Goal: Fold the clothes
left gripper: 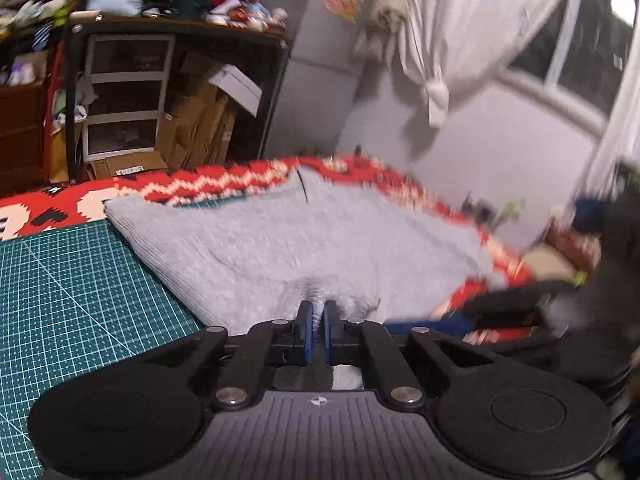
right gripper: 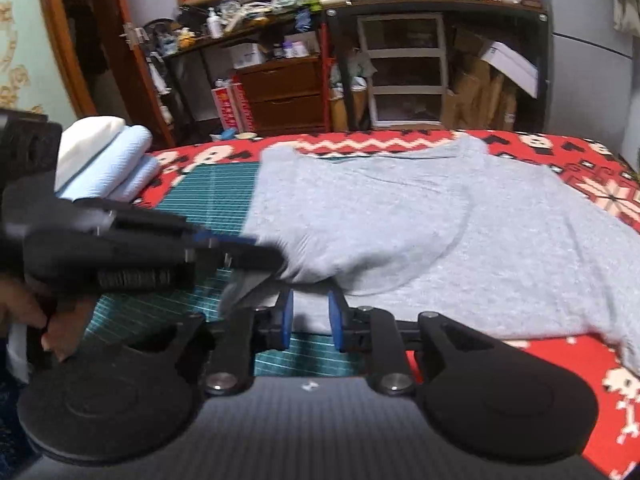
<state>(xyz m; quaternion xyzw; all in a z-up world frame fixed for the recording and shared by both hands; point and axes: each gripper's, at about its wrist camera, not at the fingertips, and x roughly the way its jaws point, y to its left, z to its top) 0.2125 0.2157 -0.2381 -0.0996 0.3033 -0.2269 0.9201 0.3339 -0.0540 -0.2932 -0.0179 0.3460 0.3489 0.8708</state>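
Grey knitted garment (right gripper: 400,216) lies spread over the green gridded cutting mat (left gripper: 60,292) and red patterned blanket (right gripper: 560,152), its left part doubled over. Left gripper (left gripper: 318,312), jaws pressed together, pinches the near hem; right gripper (right gripper: 310,316), jaws spread, straddles the near edge. Judged mid-fold: next, the right must close on cloth.

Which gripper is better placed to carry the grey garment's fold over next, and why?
Left. The left gripper is shut on the grey garment's bunched edge; the right gripper is open, gripping nothing.
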